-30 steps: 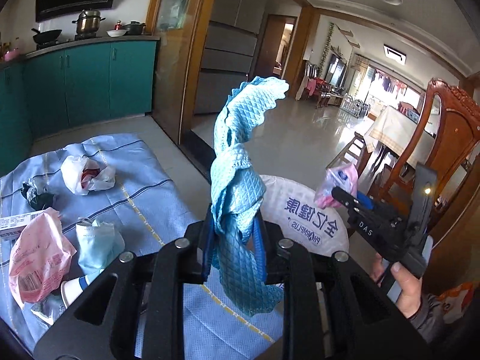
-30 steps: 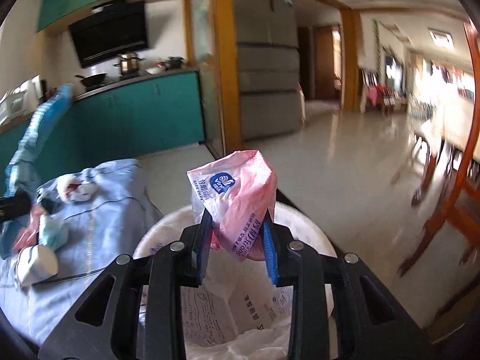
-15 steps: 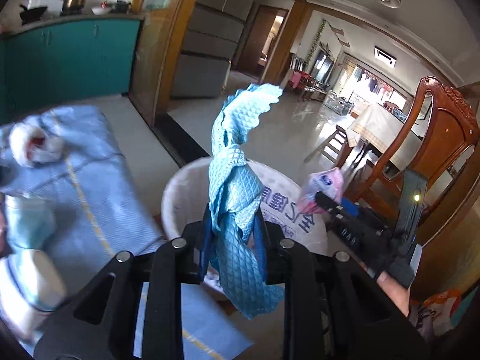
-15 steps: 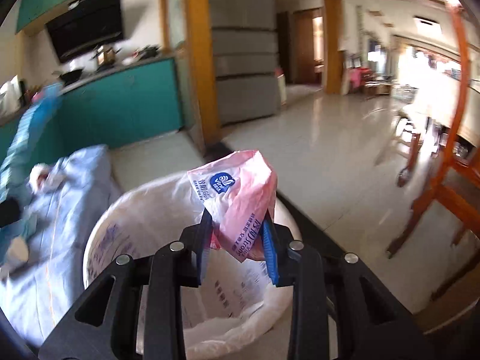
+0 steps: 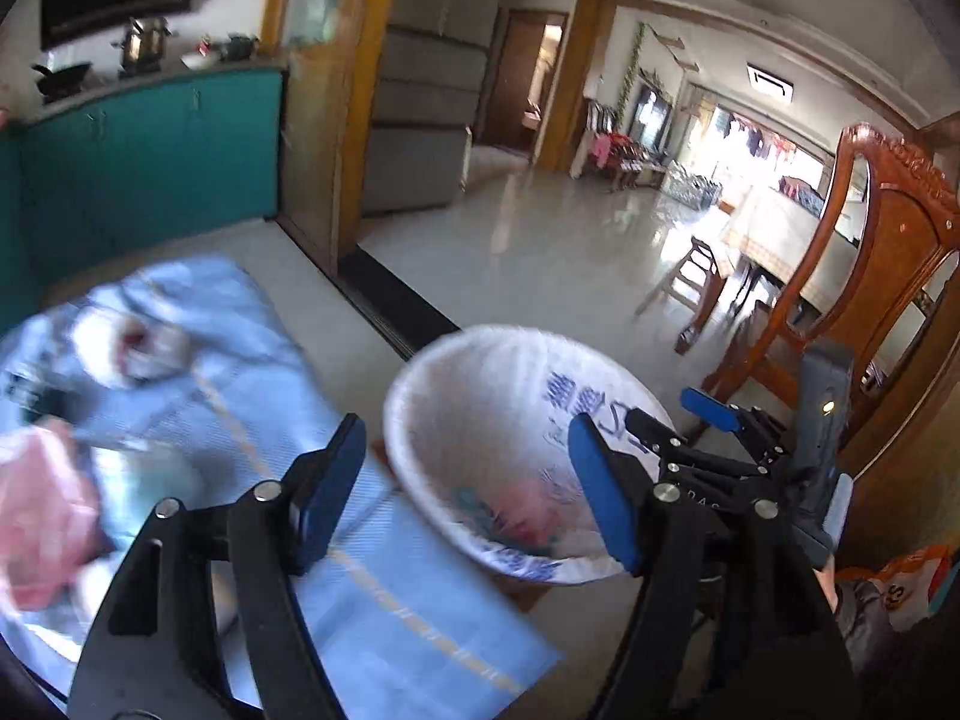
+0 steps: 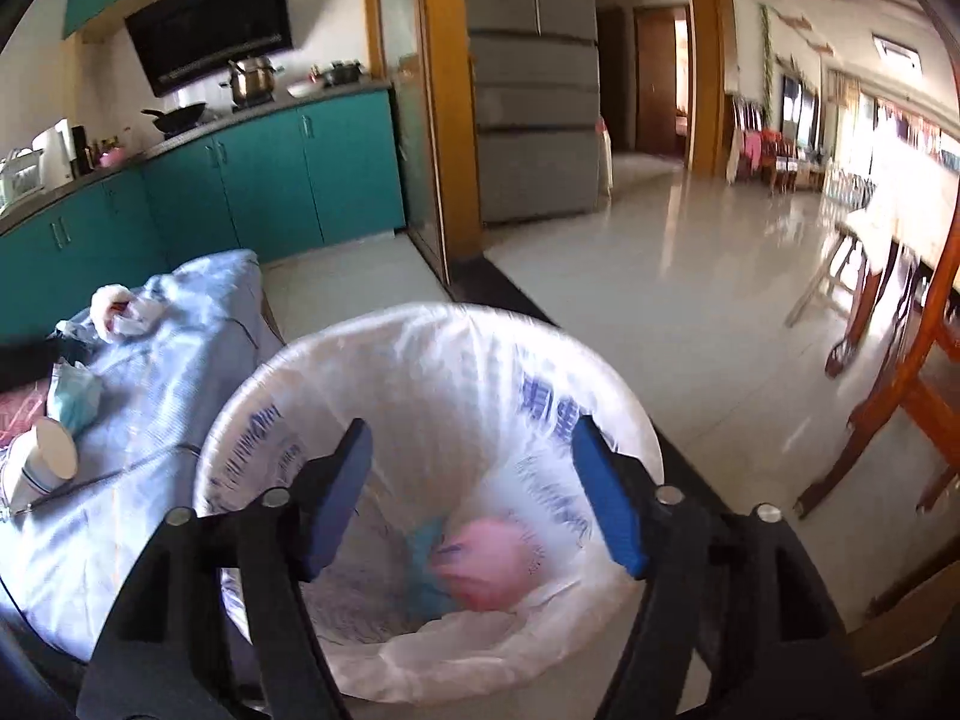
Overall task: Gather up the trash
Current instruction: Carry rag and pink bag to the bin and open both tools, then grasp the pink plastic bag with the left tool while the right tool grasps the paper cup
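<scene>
Both tools hang over the trash bin, which is lined with a white printed bag. On the right tool the jaws have just been opening and now stand wide apart with nothing between them; below, a pink bag lies at the bottom of the bin beside a blue cloth. On the left tool the jaws have likewise just been opening and stand empty, near the bin's left rim. Left of the bin stretches a table under a light blue cover, with more trash on it: a crumpled white wad, a face mask, a paper cup on its side and a pink wrapper. Far behind stand teal cabinets.
</scene>
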`<state>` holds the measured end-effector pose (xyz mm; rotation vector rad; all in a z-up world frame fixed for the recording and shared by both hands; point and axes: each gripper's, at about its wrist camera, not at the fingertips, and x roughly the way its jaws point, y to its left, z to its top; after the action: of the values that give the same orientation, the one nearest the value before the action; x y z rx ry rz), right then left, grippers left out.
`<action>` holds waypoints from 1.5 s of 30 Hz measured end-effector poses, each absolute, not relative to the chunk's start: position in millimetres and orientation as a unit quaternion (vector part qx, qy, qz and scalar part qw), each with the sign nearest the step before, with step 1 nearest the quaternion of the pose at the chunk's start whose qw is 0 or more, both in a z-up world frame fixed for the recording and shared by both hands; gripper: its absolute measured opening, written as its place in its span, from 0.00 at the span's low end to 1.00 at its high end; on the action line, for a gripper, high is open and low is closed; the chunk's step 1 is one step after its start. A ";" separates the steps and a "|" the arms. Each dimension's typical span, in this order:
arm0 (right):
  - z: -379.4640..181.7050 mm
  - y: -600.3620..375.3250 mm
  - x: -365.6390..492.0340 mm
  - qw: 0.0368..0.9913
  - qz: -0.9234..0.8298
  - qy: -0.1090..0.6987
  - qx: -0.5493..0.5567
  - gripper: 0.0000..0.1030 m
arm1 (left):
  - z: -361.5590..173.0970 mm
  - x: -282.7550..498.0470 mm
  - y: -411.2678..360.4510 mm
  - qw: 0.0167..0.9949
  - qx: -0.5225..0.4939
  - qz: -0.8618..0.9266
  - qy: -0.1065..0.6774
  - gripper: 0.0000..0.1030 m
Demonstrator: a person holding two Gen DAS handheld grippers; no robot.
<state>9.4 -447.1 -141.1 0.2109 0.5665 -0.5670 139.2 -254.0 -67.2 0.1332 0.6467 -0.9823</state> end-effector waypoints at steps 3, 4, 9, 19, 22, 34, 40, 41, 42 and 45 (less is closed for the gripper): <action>-131.0 -434.4 16.2 0.913 -0.297 0.267 0.080 0.72 | -31.0 147.4 -198.0 0.850 0.044 -0.442 0.284 0.75; -127.3 -432.0 19.6 0.913 -0.298 0.266 0.079 0.72 | -22.9 150.5 -181.8 0.854 0.038 -0.435 0.282 0.75; -110.2 -415.4 31.4 0.920 -0.284 0.258 0.081 0.72 | 10.6 148.8 -97.7 0.883 0.013 -0.396 0.253 0.76; -78.1 -391.8 42.1 0.913 -0.301 0.266 0.072 0.72 | 24.0 121.4 31.5 0.918 0.031 -0.351 0.180 0.81; -73.9 -364.8 59.0 0.922 -0.264 0.271 0.078 0.72 | 11.5 130.8 57.3 0.913 0.000 -0.358 0.197 0.82; -36.3 -236.6 100.8 0.964 -0.111 0.242 0.017 0.72 | -26.6 135.0 67.4 0.901 -0.019 -0.358 0.245 0.82; -15.1 -225.4 79.7 0.974 -0.079 0.211 0.018 0.76 | -18.8 133.9 64.4 0.925 -0.016 -0.297 0.235 0.82; -10.9 -223.8 75.0 0.976 -0.074 0.206 0.015 0.76 | -17.3 133.6 64.9 0.928 -0.021 -0.288 0.234 0.83; -9.3 -222.6 72.6 0.976 -0.071 0.204 0.013 0.76 | -16.7 133.2 65.0 0.930 -0.025 -0.283 0.235 0.84; -5.7 -222.8 62.6 0.978 -0.064 0.200 0.016 0.77 | -15.6 130.7 62.6 0.933 -0.033 -0.267 0.240 0.84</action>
<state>62.6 -222.8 -5.7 0.0317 0.4026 -0.1293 130.7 62.6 -15.6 -0.0680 0.4904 -0.5456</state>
